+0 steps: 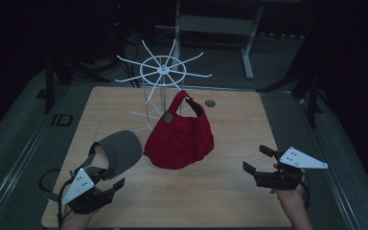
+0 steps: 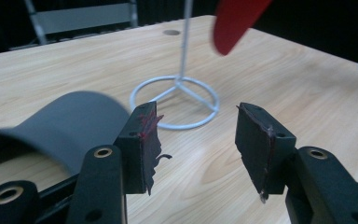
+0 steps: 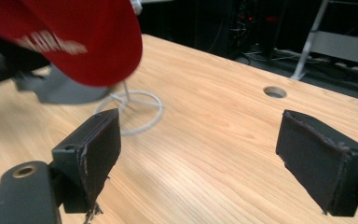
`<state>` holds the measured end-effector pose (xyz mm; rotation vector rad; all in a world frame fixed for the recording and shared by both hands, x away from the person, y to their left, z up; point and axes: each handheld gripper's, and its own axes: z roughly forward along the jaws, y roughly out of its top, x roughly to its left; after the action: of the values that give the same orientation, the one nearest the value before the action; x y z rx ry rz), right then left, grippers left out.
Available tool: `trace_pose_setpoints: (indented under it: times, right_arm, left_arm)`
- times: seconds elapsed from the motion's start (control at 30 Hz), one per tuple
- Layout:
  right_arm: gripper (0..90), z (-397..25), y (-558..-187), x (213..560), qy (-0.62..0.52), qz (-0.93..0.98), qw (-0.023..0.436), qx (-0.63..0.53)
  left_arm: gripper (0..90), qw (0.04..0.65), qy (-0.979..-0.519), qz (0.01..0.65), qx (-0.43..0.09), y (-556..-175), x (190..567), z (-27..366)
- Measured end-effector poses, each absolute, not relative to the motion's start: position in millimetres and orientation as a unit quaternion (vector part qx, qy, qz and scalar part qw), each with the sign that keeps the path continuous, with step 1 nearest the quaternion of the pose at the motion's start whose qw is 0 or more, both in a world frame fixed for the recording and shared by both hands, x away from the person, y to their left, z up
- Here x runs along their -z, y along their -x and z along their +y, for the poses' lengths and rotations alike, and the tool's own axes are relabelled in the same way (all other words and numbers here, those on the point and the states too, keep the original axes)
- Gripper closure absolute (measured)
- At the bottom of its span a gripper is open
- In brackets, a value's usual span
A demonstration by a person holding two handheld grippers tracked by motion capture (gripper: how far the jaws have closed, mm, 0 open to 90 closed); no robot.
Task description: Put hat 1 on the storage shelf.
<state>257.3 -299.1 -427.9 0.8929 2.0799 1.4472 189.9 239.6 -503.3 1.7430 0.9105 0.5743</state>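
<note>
Red cap (image 1: 179,139) hangs on rack (image 1: 163,72), ahead of both fingers. Grey cap (image 1: 120,151) sits just beyond left gripper (image 1: 106,188), likely next pick. Right gripper (image 1: 258,160) idle; both sets of fingers spread wide, empty.

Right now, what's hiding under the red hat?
Under the red hat you can see the white rack's ring foot and thin pole on the wooden table. The arm it hangs from is covered by the hat.

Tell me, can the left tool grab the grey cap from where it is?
Probably yes. The left tool is open, and the grey cap lies on the table just ahead of it, beside one finger. Nothing sits between them.
</note>
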Motion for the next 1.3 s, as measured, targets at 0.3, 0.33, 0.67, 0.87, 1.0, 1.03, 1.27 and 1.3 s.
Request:
trace_pose_setpoints:
  times: [0.3,0.33,0.67,0.87,1.0,1.03,1.27,1.3]
  right_arm:
    - [14.5,-313.4,-257.2,460.0,-0.344,0.758,0.214,-0.512]
    - [14.5,-315.0,-256.9,462.5,-0.344,0.757,0.213,-0.513]
    - [14.5,-326.9,-256.8,481.5,-0.346,0.763,0.215,-0.502]
    - [14.5,-330.6,-258.5,491.6,-0.359,0.764,0.209,-0.494]
    - [14.5,-332.2,-260.0,498.0,-0.361,0.766,0.208,-0.49]
    - [14.5,-333.0,-260.2,499.7,-0.364,0.765,0.208,-0.489]
    - [14.5,-345.1,-264.3,514.8,-0.382,0.755,0.221,-0.485]
    - [14.5,-347.9,-264.9,517.9,-0.39,0.751,0.226,-0.483]
  left_arm:
    - [49.4,0.491,-0.708,0.431,-0.269,-194.2,515.3,286.4]
    - [49.3,0.486,-0.705,0.438,-0.272,-195.1,517.8,291.8]
    - [45.1,0.454,-0.683,0.5,-0.278,-206.0,543.7,338.5]
    - [37.5,0.426,-0.69,0.524,-0.261,-222.0,558.3,351.9]
    - [34.6,0.417,-0.7,0.522,-0.251,-231.1,563.9,350.9]
    - [34.6,0.415,-0.704,0.521,-0.248,-232.9,564.8,350.5]
    - [34.6,0.403,-0.72,0.513,-0.237,-237.2,568.4,347.9]
    - [34.6,0.4,-0.723,0.511,-0.236,-237.4,568.5,347.1]
